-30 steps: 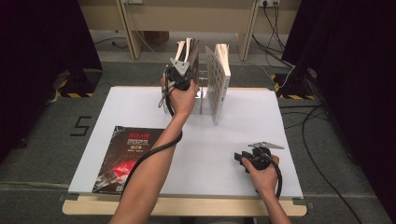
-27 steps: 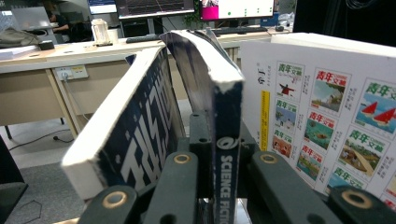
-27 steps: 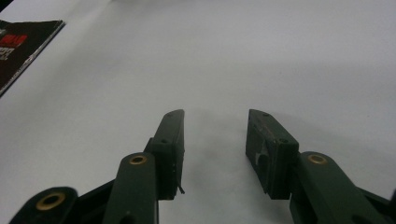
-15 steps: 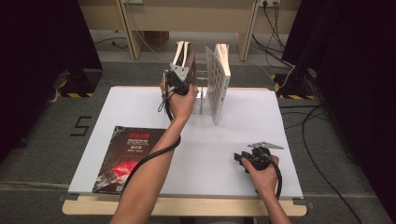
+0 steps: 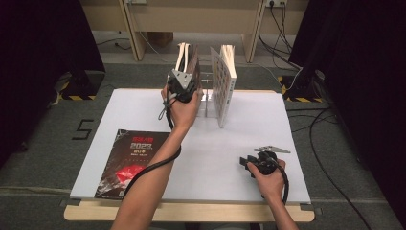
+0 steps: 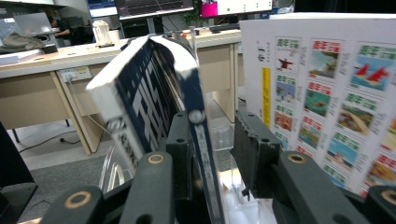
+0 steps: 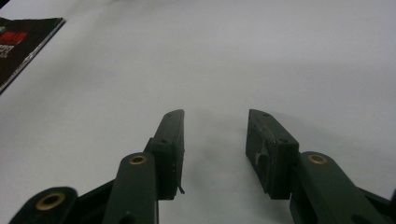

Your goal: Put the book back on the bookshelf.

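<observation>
floor: grey carpet, a "5" mark
furniture: wooden desks behind, w/ monitors
sides: black curtains
cables: on floor, right

The place looks like a lab or office workroom: desks carry monitors with graphs, cables run to wall sockets, black curtains flank the white table, and hazard-striped tape marks the carpeted floor.
</observation>
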Demonstrator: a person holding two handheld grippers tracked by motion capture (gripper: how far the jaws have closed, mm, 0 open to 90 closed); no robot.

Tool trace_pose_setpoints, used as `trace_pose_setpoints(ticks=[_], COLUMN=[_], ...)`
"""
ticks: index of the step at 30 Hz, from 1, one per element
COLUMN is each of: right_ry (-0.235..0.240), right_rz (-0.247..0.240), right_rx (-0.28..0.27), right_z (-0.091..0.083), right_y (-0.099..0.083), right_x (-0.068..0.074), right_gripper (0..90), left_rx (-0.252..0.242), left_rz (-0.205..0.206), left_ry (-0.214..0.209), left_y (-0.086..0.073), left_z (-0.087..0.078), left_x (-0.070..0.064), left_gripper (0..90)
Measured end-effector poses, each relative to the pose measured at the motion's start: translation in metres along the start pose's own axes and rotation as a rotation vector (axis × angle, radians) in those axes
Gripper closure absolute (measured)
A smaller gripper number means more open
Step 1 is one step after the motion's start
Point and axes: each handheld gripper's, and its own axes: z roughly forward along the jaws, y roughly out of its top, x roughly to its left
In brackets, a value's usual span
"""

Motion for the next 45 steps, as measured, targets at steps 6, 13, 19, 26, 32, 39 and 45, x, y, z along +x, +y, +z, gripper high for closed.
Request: trace_pose_setpoints(ticks=[6,13,19,26,32,39,45], right_ry=[-0.001,-0.003,0.000,0.001,0.003,0.005,0.010], right_rz=[-0.002,0.001,0.008,0.003,0.005,0.014,0.011], right_rx=[-0.006,-0.004,0.003,0.000,0.003,0.004,0.006], right_z=[0.000,0.000,0.000,0.000,0.000,0.000,0.000], right_y=[0.000,0.000,0.000,0.000,0.000,0.000,0.000], right_x=[0.000,0.001,0.002,0.000,0.000,0.000,-0.001], right_gripper=[57.4,57.4,57.4,57.3,57.2,57.1,56.9], left_rx=[0.015,0.026,0.050,0.062,0.063,0.142,0.194], left_rz=[-0.047,-0.101,-0.137,-0.236,-0.254,-0.249,-0.256], left_ry=[-0.031,-0.052,-0.048,-0.045,-0.054,-0.061,-0.069], left_y=[-0.006,-0.013,-0.025,-0.028,-0.015,-0.009,-0.011], left_z=[-0.016,-0.032,-0.037,-0.029,-0.010,0.018,0.034], left_x=[0.001,0.007,0.009,0.021,0.031,0.036,0.036], left_gripper=[61.0,59.4,59.3,52.2,48.8,53.2,60.6])
